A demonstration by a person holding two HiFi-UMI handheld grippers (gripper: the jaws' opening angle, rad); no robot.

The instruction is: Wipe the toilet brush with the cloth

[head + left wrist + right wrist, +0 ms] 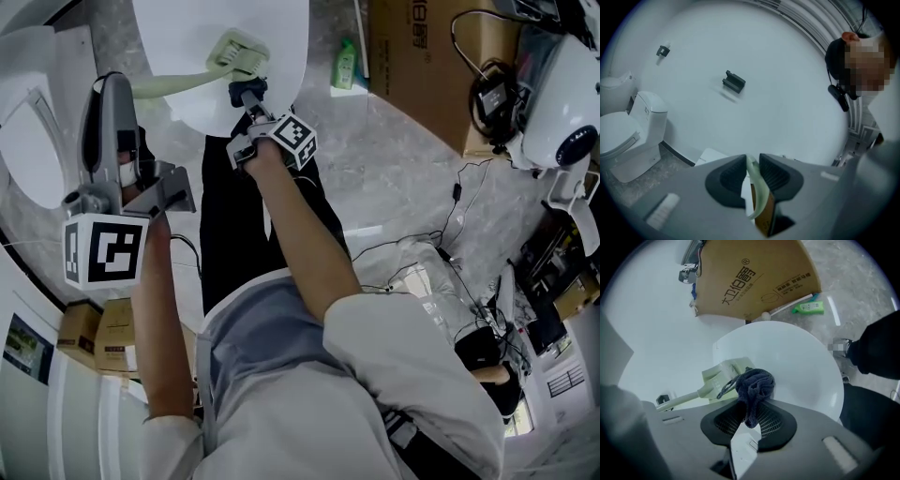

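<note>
Right gripper: jaws closed on a bunched dark blue cloth, whose wad projects beyond the jaw tips. Left gripper: jaws closed on the pale green handle of the toilet brush, which is held roughly level above a white round surface. In the right gripper view the wad appears to rest against the near face of the flat, blocky brush head, though contact cannot be confirmed. Beyond the surface are a cardboard box and a green bottle on the stone floor. Handling, as a judgement: the brush looks like light, rigid plastic, probably smooth, so a grip far back on the thin handle gives the head leverage to twist or slip under wiping pressure. A firm hold on the handle, with strokes along its axis, would suit. The cloth is soft and limp; a short wad wipes better than a loose tail.
</note>
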